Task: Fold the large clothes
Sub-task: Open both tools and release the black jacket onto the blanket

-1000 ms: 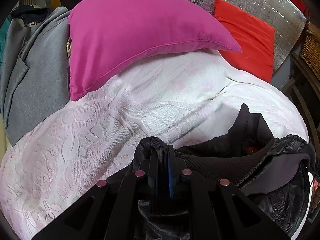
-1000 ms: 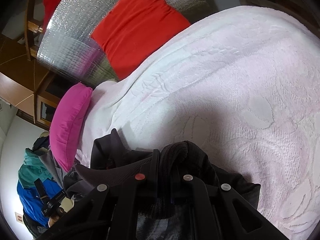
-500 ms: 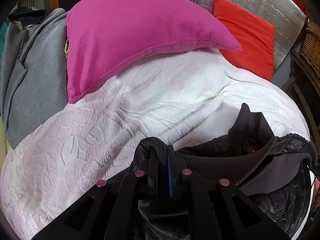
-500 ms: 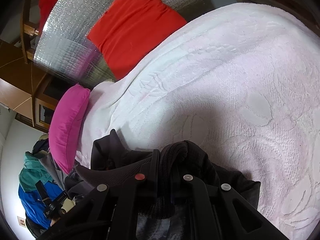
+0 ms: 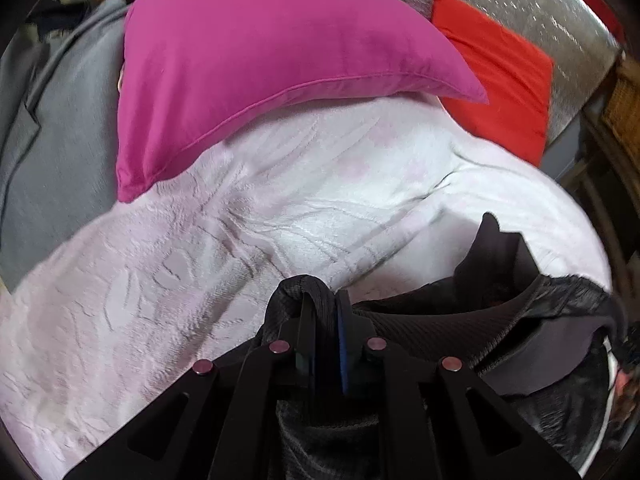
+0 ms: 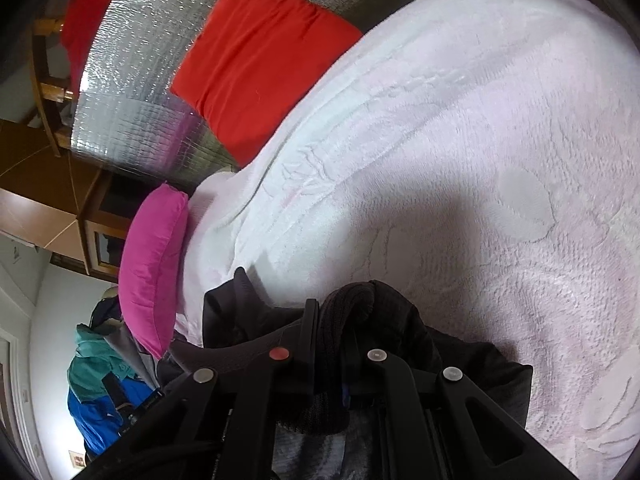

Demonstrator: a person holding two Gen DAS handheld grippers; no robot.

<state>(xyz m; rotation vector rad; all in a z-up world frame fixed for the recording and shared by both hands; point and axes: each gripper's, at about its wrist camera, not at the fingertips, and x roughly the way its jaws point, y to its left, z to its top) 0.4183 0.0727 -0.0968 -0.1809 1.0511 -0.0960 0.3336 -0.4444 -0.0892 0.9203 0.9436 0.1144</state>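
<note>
Left wrist view. A wicker basket (image 5: 626, 108) is showing at the right margin, cut off, its contents not visible. The left gripper (image 5: 325, 312) is pointing steeply down at the white embossed bedspread (image 5: 208, 264); its jaws are opening slightly, with a ribbed fold of the black jacket (image 5: 440, 324) still pinched between them. The jacket is lying at the near right corner of the bed, its lower part hidden under the gripper. A magenta pillow (image 5: 260, 52) and a red cushion (image 5: 504, 76) are resting at the far edge; a grey garment (image 5: 52, 152) is hanging off the left side.

Right wrist view. The right gripper (image 6: 329, 314) is tilting down, jaws nearly closed, clamping a ribbed jacket (image 6: 404, 320) edge. The bedspread (image 6: 460, 160) is filling the right side. A teal and blue garment (image 6: 96, 396) at lower left is hard to make out.
</note>
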